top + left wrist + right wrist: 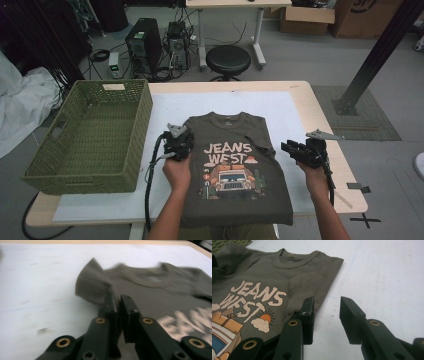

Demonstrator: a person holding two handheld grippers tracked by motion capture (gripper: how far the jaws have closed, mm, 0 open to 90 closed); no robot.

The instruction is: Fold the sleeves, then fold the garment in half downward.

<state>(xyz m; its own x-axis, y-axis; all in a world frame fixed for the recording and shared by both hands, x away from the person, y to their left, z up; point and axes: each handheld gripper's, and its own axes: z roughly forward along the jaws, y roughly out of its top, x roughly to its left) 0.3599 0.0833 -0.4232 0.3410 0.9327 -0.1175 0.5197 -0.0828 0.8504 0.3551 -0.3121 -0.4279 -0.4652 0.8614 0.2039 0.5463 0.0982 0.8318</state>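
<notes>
- Two handheld black two-jaw grippers work a dark olive cotton T-shirt with a cream "JEANS WEST" print (235, 165), which lies flat, print up, on the white mat (295, 107) of the light wooden table (320, 105).
- Left gripper (117, 305): jaws nearly together, pinching the raised left sleeve fold (92, 286). The bite looks shallow, so the cloth may slip free if the hand pulls sideways.
- Right gripper (327, 315): jaws stand apart, nothing between them; one jaw rests at the shirt's right edge over the folded sleeve (308, 287). Closing there may catch no fabric, or only one layer.
- Uneven pulls risk skewing the shirt.
- Green woven plastic basket (90, 135) stands just beside the mat; a swept sleeve could snag its rim.
</notes>
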